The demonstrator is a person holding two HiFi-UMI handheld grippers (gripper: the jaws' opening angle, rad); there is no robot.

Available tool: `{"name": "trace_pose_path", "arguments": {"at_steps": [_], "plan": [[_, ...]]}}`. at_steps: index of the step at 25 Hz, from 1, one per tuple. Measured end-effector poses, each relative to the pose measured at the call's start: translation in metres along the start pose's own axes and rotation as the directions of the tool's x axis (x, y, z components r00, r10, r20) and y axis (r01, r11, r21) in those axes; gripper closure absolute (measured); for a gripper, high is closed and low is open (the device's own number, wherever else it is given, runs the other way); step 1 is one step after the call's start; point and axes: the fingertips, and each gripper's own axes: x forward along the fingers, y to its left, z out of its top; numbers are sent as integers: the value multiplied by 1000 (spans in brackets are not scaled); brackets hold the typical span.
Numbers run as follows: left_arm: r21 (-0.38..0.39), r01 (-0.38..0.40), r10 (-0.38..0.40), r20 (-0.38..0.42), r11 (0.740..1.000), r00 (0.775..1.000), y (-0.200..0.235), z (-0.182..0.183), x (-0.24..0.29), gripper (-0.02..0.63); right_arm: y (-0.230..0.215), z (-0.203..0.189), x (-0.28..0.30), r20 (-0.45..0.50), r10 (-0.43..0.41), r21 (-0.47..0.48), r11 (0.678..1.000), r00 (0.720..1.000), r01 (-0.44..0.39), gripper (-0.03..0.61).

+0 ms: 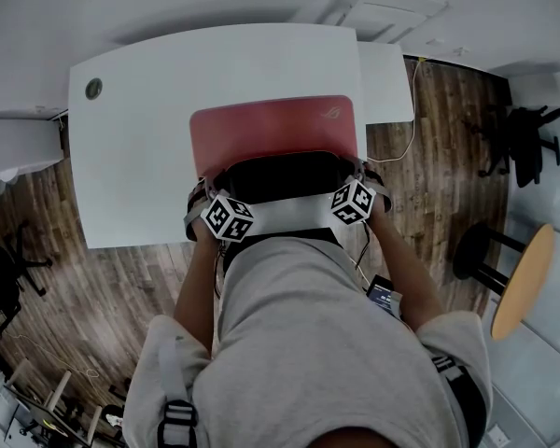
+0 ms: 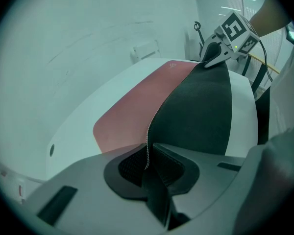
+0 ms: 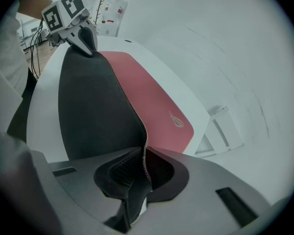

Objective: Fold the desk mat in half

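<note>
Seen from overhead, a wood-plank floor (image 1: pixel 121 287) runs beneath a white worktop (image 1: pixel 140 157) that fills the 12 o'clock side of the scene. A person (image 1: pixel 308 343) in a grey shirt stands at the worktop's near edge, at 6 o'clock, with both arms reaching forward and a claw in each hand.

The mat (image 1: pixel 275 124) lies on the worktop straight ahead of the person, toward its 3 o'clock end. Its far part rests flat with the red face up. A pale logo (image 3: pixel 178 120) sits near the far right corner. The near edge is lifted off the worktop and curls back toward the person, so the black underside shows between the two claws.

The left claw (image 2: pixel 148 166) is at the mat's 7 o'clock corner, closed to a narrow gap on that corner, with the stitched edge running up out of its grip. The right claw (image 3: pixel 144 166) is at the 5 o'clock corner, gripping the mat's near right corner in the same narrow way. Both point steeply downward.

On the floor are a black chair (image 1: pixel 523 143) at 2 o'clock, a black stool (image 1: pixel 476 250) at 3 o'clock and a tan round table (image 1: pixel 523 278) at 4 o'clock. A thin white cable (image 1: pixel 413 119) hangs off the worktop's right end. A small round hole (image 1: pixel 93 89) marks the worktop's 10 o'clock corner.
</note>
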Motion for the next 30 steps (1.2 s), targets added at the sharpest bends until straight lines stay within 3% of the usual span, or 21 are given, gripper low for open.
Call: {"name": "trace_pose_path", "arguments": {"at_steps": [30], "plan": [[-13,4,-4,-29,1000,1000,24,9,12,578,-24,19,14,29,15,-39,999,999,-14,522]]}}
